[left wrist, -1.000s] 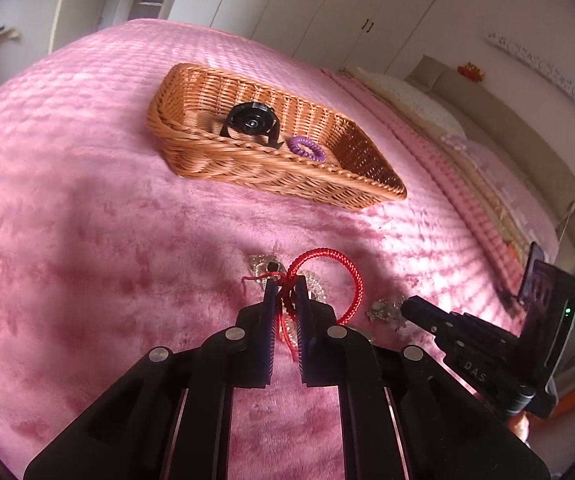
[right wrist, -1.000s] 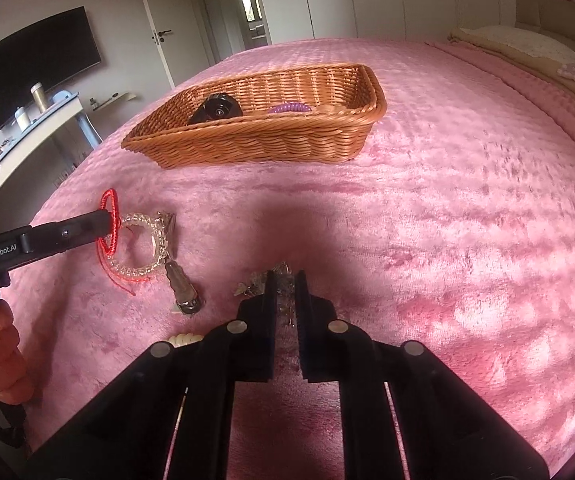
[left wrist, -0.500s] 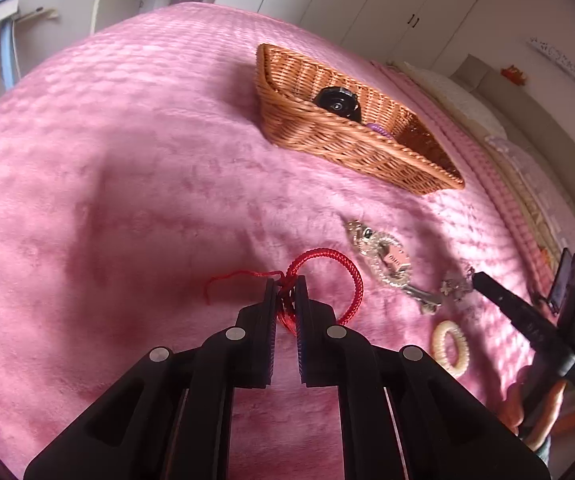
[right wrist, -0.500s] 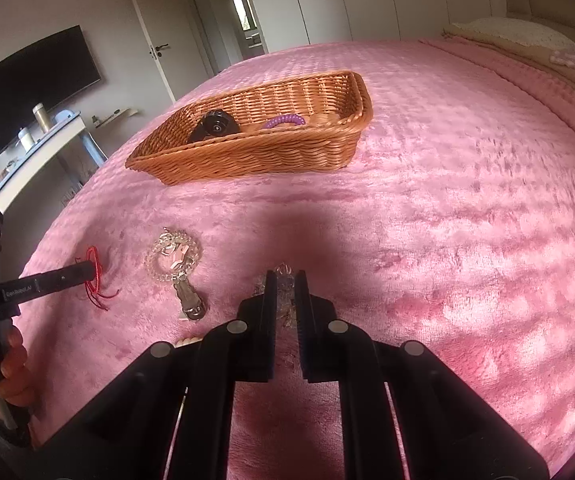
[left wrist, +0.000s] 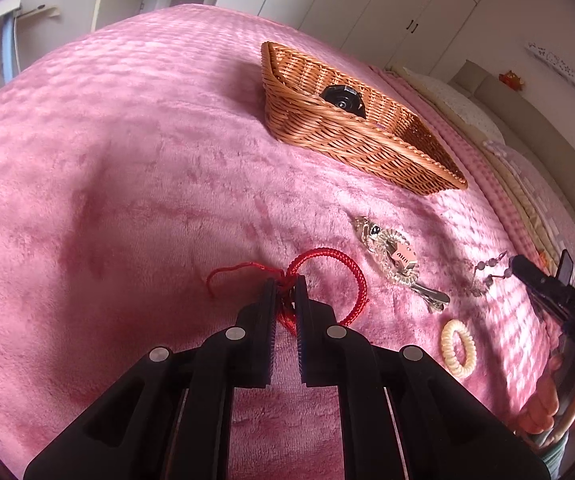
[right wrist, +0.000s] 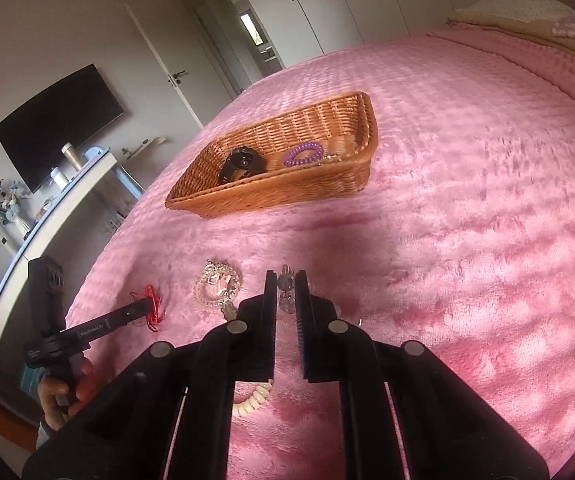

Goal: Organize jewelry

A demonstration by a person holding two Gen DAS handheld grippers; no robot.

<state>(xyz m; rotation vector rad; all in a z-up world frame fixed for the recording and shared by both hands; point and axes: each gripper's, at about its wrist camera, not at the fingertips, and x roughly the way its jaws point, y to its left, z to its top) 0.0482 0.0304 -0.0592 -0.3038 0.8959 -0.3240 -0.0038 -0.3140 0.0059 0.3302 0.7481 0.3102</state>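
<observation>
Red cord bracelet (left wrist: 327, 276) on the pink blanket (left wrist: 127, 200), my left gripper (left wrist: 285, 284) clamped on its knot. Right gripper (right wrist: 286, 280) pinches a beaded earring (right wrist: 286, 294). Wicker basket (right wrist: 287, 184) well apart.

Both tongs are matte black, with flat ribbed fingers (left wrist: 268, 332) and round silver screw heads. White lettering marks the left tongs (right wrist: 152, 307) and the right tongs (left wrist: 521, 266).

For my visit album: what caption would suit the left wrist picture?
Left gripper pinches a red cord bracelet on the pink bedspread, wicker basket beyond.
</observation>
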